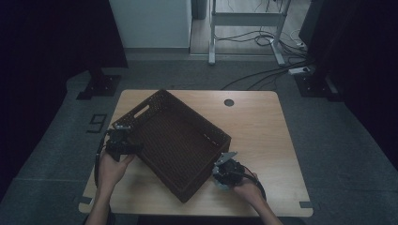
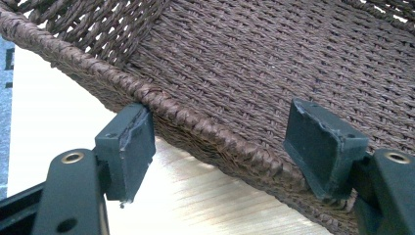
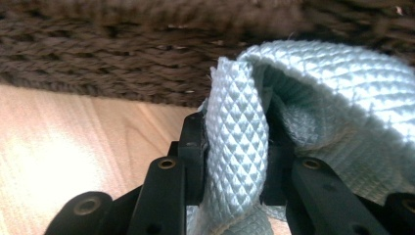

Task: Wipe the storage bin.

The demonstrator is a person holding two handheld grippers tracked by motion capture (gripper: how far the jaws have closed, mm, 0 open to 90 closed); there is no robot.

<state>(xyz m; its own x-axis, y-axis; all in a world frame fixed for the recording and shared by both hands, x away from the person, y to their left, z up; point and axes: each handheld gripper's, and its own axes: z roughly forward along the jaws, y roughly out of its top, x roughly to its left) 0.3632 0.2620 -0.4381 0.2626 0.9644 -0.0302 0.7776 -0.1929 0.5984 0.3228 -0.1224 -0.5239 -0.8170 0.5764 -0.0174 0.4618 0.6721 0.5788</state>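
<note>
A dark brown woven basket (image 1: pixel 197 115) lies turned at an angle on the wooden table (image 1: pixel 256 131). My left gripper (image 1: pixel 126 140) is at its left rim. In the left gripper view the gripper (image 2: pixel 225 132) is open and straddles the braided rim (image 2: pixel 195 127), with one pad (image 2: pixel 128 144) outside against it and the other over the basket's inside. My right gripper (image 1: pixel 224 172) is at the basket's near right wall, shut on a pale blue textured cloth (image 3: pixel 342 98). In the right gripper view a fold of this cloth is pinched in the gripper (image 3: pixel 237 142), close to the woven wall (image 3: pixel 122 58).
A round cable hole (image 1: pixel 229 102) sits near the table's far edge. Grey carpet surrounds the table. Beyond it are black stand bases (image 1: pixel 98 86), a metal desk frame (image 1: pixel 244 23) and loose cables (image 1: pixel 263 75). Bare tabletop lies right of the basket.
</note>
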